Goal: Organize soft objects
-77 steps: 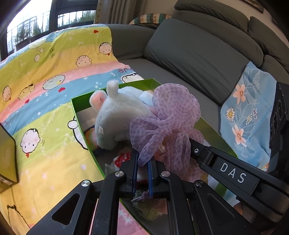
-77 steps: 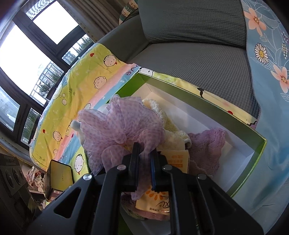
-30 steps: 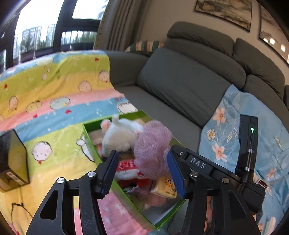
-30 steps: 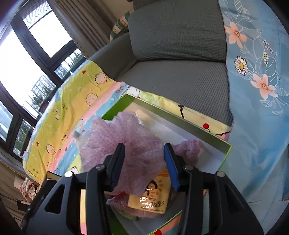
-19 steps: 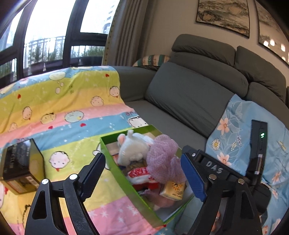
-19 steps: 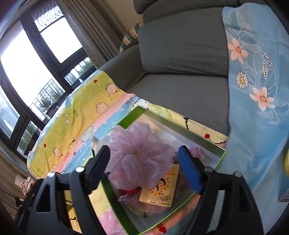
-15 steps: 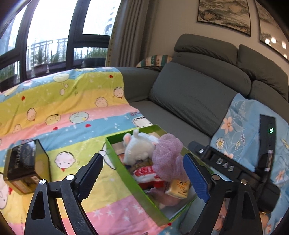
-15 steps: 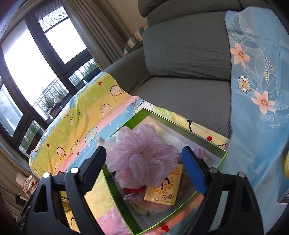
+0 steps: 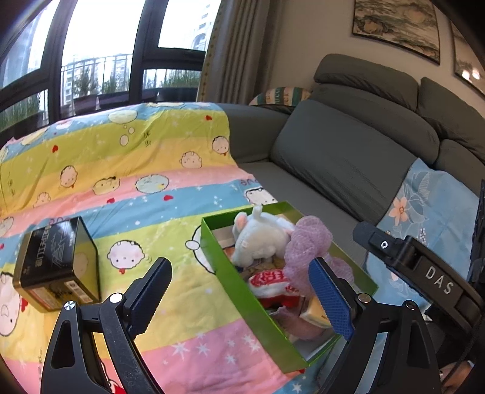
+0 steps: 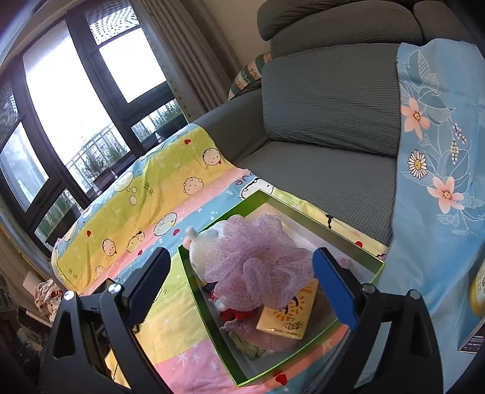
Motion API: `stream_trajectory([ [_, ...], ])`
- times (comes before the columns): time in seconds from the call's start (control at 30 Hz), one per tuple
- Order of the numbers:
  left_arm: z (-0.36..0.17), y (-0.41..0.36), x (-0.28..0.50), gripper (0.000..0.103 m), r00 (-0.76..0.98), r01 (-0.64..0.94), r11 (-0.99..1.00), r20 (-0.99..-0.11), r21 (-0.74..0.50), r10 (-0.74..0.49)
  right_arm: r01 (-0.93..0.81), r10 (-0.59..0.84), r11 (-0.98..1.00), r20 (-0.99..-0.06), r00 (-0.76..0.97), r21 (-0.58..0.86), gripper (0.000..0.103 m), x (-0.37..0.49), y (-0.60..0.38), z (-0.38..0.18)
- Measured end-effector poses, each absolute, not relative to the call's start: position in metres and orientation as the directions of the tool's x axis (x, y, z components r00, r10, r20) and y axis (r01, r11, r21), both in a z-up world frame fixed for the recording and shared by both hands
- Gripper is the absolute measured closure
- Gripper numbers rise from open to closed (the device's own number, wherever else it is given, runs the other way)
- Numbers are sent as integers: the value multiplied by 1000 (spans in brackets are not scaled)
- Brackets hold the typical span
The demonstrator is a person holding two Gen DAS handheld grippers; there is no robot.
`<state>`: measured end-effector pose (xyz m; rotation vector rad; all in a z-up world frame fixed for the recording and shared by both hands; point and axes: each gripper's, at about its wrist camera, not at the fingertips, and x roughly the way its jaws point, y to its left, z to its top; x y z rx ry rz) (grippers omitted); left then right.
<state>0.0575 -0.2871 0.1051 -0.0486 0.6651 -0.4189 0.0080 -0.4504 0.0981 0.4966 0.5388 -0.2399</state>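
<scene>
While both grippers tilt down toward the sofa, the left gripper [image 9: 242, 291] stands with its jaws spread wide and nothing between the pads; its jaws have just been opening; the right gripper [image 10: 242, 288] is likewise wide apart and holds nothing, its jaws having just been opening further too.

The green box [image 9: 242, 291] lies on the striped blanket [image 9: 127, 169], ahead of and below both grippers; in the left view it sits toward the right finger, whose blue pad [image 9: 330, 300] covers part of its inside; in the right view the box [image 10: 209, 318] is framed almost wholly between the two fingers. The purple mesh puff [image 10: 260, 266] rests on top of the heap in the box, clear of both sets of pads; just beside it lies the white plush [image 9: 260, 239], with a red-and-white toy [image 9: 269, 282] and a yellow packet [image 10: 288, 315] lower in the box.

The left view alone shows a dark tin [image 9: 57, 266] standing on the blanket well left of the box, framed paintings [image 9: 397, 27] on the wall, and the right gripper's black body [image 9: 418, 269] marked DAS close by the box's far side; the right view alone shows the packet's sun print, a purple knit cloth [image 10: 257, 333] under it, the box's white inner floor, and a floral blue cloth [image 10: 436, 169] draped over the grey sofa [image 10: 327, 100].
</scene>
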Motion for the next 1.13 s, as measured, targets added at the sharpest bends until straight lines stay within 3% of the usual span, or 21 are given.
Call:
stream_trajectory([
  [1.13,90,-292,63,11,650,366,909,-644,-201,-404,378,-122,857,-575,809,350,8,12,-447,96],
])
